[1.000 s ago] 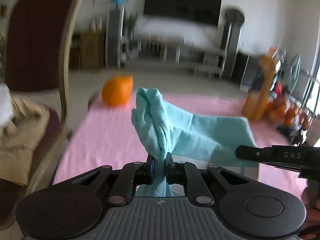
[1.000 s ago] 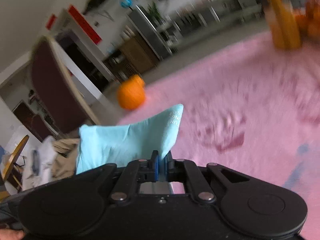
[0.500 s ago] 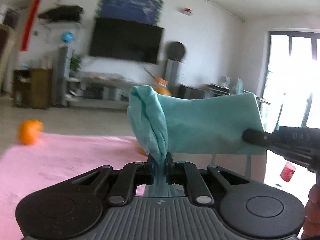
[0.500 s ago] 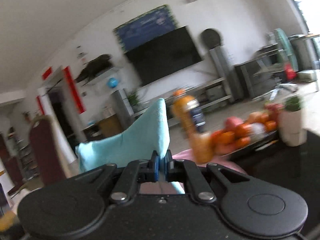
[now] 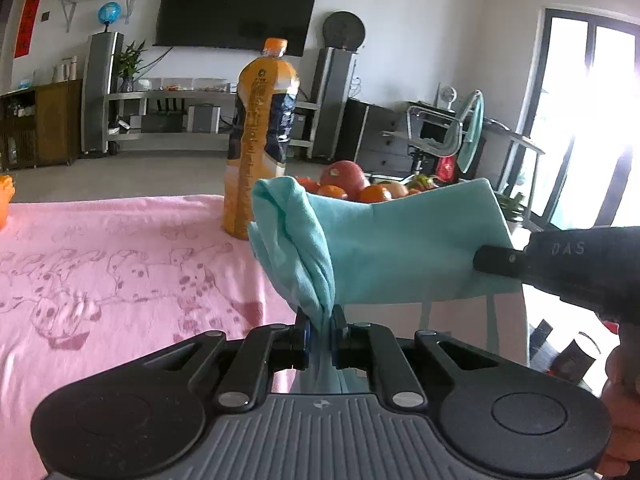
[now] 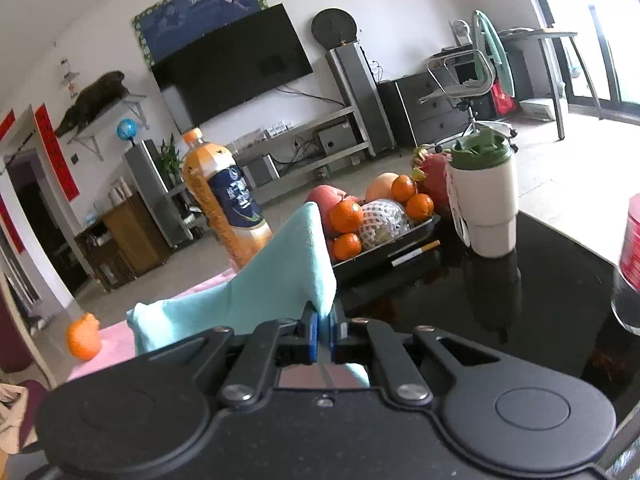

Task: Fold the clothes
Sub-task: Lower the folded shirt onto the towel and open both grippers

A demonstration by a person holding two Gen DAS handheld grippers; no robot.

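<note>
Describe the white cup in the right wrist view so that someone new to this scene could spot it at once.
Start at the black glossy table on the right of the right wrist view and find the dark fruit tray on it. Just right of the tray stands the white cup. It alone is white and has a dark green lid.

Teal garment (image 5: 400, 248), pink spotted-dog-print cloth (image 5: 100, 264), orange bottle (image 5: 260, 136).
</note>
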